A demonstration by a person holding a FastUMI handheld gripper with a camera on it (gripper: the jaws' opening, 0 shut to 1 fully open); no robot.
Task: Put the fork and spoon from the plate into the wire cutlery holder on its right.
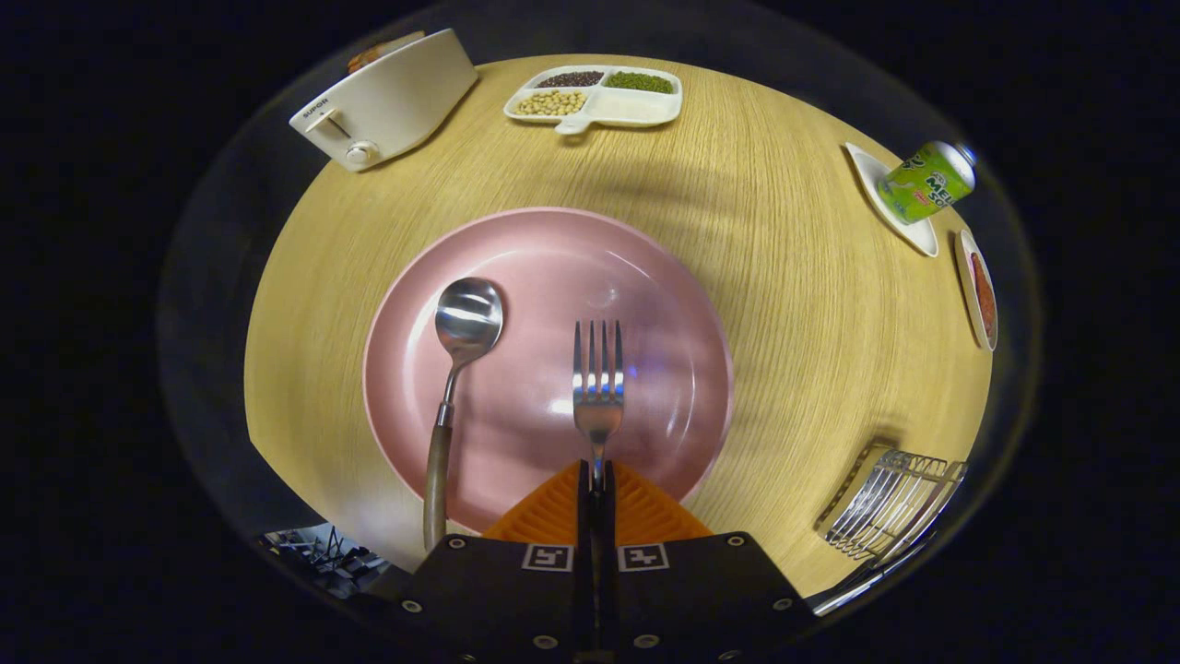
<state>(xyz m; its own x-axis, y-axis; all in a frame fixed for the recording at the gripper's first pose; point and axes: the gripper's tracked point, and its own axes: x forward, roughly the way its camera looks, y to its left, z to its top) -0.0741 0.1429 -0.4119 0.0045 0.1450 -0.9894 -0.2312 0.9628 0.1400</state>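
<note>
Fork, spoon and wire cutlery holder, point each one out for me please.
fork (598,406): gripper view, on the neck below the tines, handle clamped in the gripper (596,489).
spoon (468,316): gripper view, on its bowl.
wire cutlery holder (890,503): gripper view, on its wire side.

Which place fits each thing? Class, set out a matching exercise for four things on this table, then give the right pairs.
Things:
1. fork
2. spoon
3. toaster
4. wire cutlery holder

Places:
A. far side of the table, beyond the pink plate
B. lying free on the plate, beside the held piece
C. on the table, right of the plate
D. handle pinched between the fingers of the gripper

Pairs: 1-D, 2-B, 3-A, 4-C
</note>
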